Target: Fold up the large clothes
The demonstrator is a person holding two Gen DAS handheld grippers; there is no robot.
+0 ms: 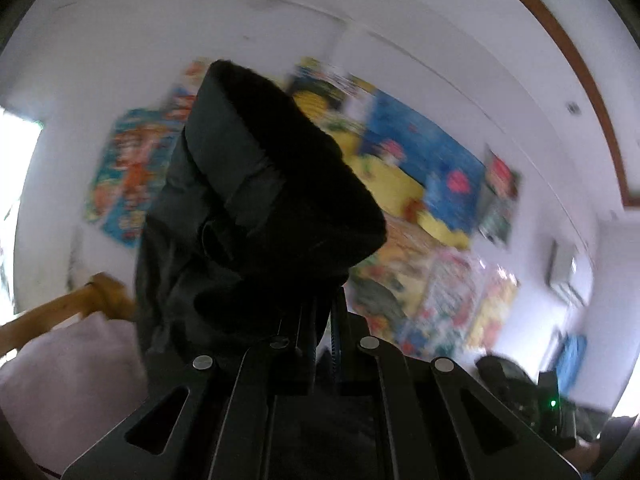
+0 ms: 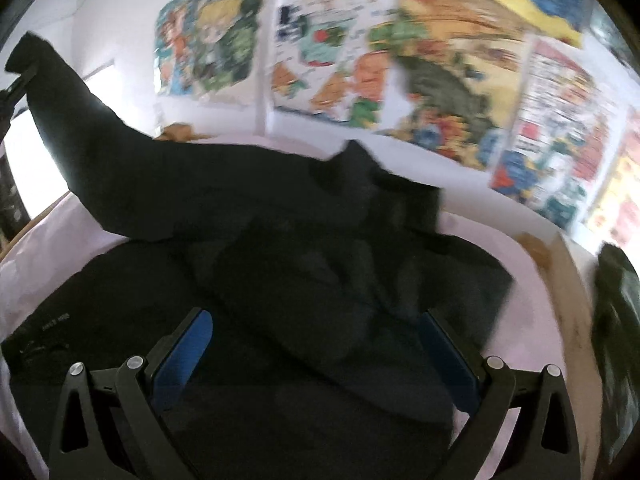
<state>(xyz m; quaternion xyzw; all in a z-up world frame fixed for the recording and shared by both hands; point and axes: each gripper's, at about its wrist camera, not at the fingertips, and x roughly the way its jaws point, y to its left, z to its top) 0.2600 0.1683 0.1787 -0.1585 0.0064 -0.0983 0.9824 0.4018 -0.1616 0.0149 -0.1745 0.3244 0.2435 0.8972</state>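
Note:
A large black garment (image 2: 312, 264) lies crumpled on a pale pink sheet (image 2: 52, 236). My left gripper (image 1: 320, 340) is shut on a thick cuffed end of the black garment (image 1: 256, 200) and holds it up in the air, so the cloth hides the fingertips. In the right wrist view that lifted end (image 2: 68, 108) rises at the far left, with the left gripper (image 2: 16, 84) at its tip. My right gripper (image 2: 316, 340) is open, its blue pads (image 2: 188, 348) spread wide just above the garment, holding nothing.
Colourful posters (image 2: 360, 60) cover the white wall behind the bed. A wooden bed frame (image 1: 60, 312) runs along the sheet's edge. A dark bag-like object (image 2: 616, 320) sits at the far right. A bright window (image 1: 16, 160) is at the left.

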